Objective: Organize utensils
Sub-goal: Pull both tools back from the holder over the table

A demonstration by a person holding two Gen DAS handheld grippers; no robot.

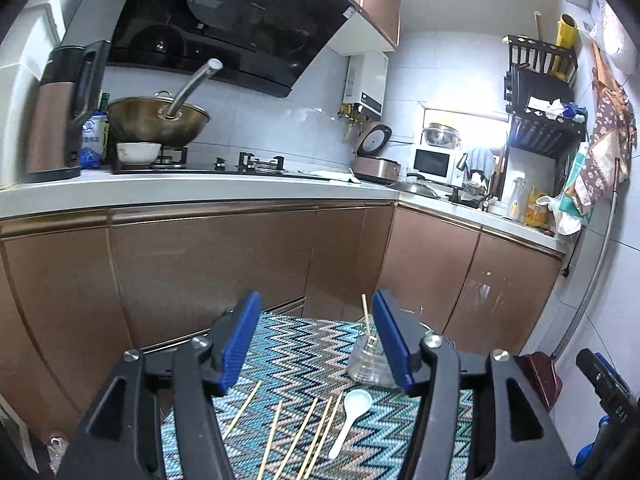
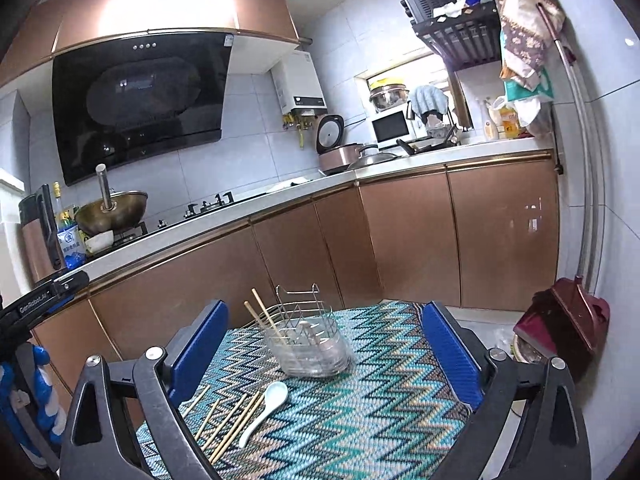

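Observation:
A wire utensil holder with a clear base (image 2: 306, 346) stands on the zigzag-patterned mat (image 2: 360, 400), with two chopsticks (image 2: 262, 314) upright in it. It also shows in the left wrist view (image 1: 370, 364), partly behind a finger. Several loose chopsticks (image 2: 230, 420) and a white spoon (image 2: 266, 406) lie on the mat in front of it; they show too in the left wrist view as chopsticks (image 1: 298, 436) and spoon (image 1: 350, 416). My left gripper (image 1: 316, 344) is open and empty above them. My right gripper (image 2: 326, 354) is open wide and empty, with the holder between its fingers in view.
Brown cabinets (image 1: 248, 264) under a white counter (image 1: 200, 188) run behind the mat. A wok (image 1: 158, 118) and bowl sit on the stove. A dark red dustpan (image 2: 560, 328) leans at the right wall. The other gripper (image 2: 36, 320) is at the left edge.

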